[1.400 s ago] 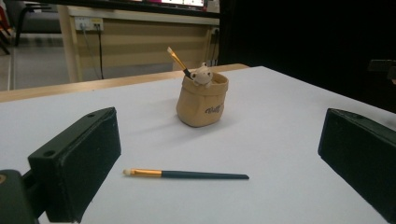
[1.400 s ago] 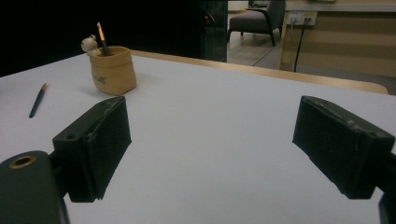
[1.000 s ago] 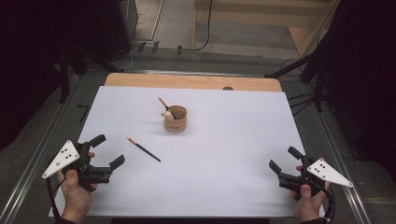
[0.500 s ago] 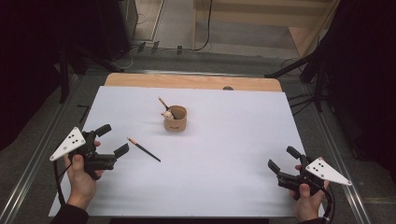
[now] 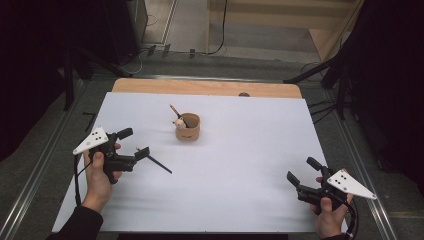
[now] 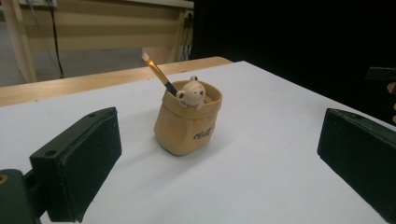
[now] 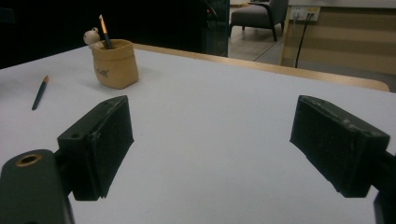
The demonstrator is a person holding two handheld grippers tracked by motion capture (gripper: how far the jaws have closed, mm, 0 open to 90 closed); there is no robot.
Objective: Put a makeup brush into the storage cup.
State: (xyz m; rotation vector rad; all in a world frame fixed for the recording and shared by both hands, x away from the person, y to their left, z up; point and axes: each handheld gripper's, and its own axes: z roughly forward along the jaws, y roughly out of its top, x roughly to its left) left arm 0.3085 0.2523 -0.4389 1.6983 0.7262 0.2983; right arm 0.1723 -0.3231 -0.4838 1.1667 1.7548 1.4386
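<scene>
A tan pouch-shaped cup (image 5: 188, 128) with a small bear figure on its rim stands on the white sheet, a pencil (image 5: 175, 111) sticking out of it. A second pencil (image 5: 161, 165) lies loose on the sheet, left of and nearer than the cup. My left gripper (image 5: 134, 142) is open right at that pencil's near end, with nothing between its pads. In the left gripper view the cup (image 6: 187, 124) stands straight ahead between the open jaws. My right gripper (image 5: 303, 170) is open and empty at the near right; its view shows the cup (image 7: 116, 63) and loose pencil (image 7: 39, 93) far off.
The white sheet (image 5: 250, 150) covers most of the table, and a strip of bare wood (image 5: 205, 87) shows along the far edge. Dark stands and cables stand on the floor beyond and to both sides.
My left hand has moved forward and to the right, bringing its open gripper up to the loose pencil. The right gripper has not moved.
</scene>
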